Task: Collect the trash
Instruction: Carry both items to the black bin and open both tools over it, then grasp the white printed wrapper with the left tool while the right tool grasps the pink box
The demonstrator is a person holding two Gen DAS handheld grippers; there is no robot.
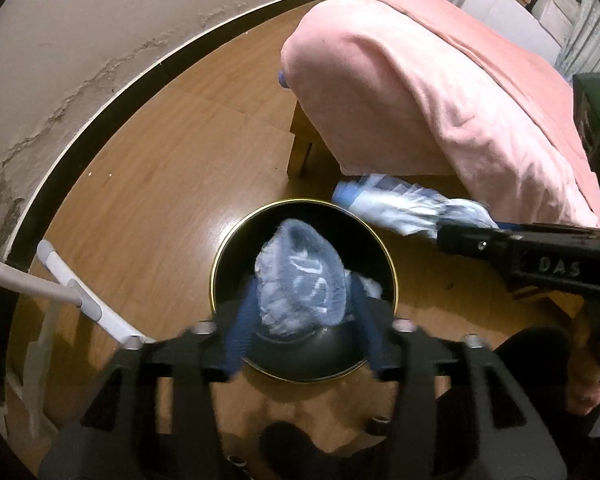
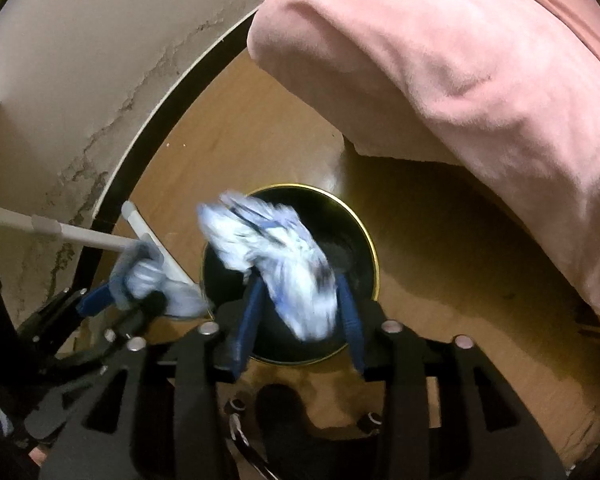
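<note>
Left wrist view.
- Item 1: left tool (image 1: pixel 304 320), 2 blue fingers (image 1: pixel 240 336) clamped on a crumpled blue-and-white wrapper (image 1: pixel 300 284). The wrapper is held directly above the mouth of the bin.
- Item 2: black round bin (image 1: pixel 228 256) with a gold rim, standing on the wooden floor (image 1: pixel 160 184). A scrap of pale material shows inside, at the right of the held wrapper.
- Item 3: right tool (image 1: pixel 436 224), entering from the right, closed on a second blue-and-white wrapper (image 1: pixel 392 200). This wrapper hangs over the floor just beyond the bin's far right rim, near the bed.
- Item 4: bed with a pink blanket (image 1: pixel 440 92) draped over its corner; a wooden leg shows beneath.
- Item 5: white tubular frame (image 1: pixel 80 296) at the left, beside the dark skirting and the cracked wall (image 1: pixel 60 48).

Right wrist view.
- Item 1: right tool (image 2: pixel 300 316), blue fingers (image 2: pixel 248 328) gripping the second wrapper (image 2: pixel 276 256), motion-blurred, over the open bin (image 2: pixel 360 224).
- Item 2: left tool (image 2: pixel 140 292) at the lower left, closed on its wrapper (image 2: pixel 156 280), positioned beside the bin's left rim and in front of the white frame (image 2: pixel 100 240).
- Item 3: pink blanket (image 2: pixel 460 64) filling the upper right, overhanging the floor (image 2: pixel 260 128).
- Item 4: cracked wall (image 2: pixel 80 100) and dark skirting along the left.
</note>
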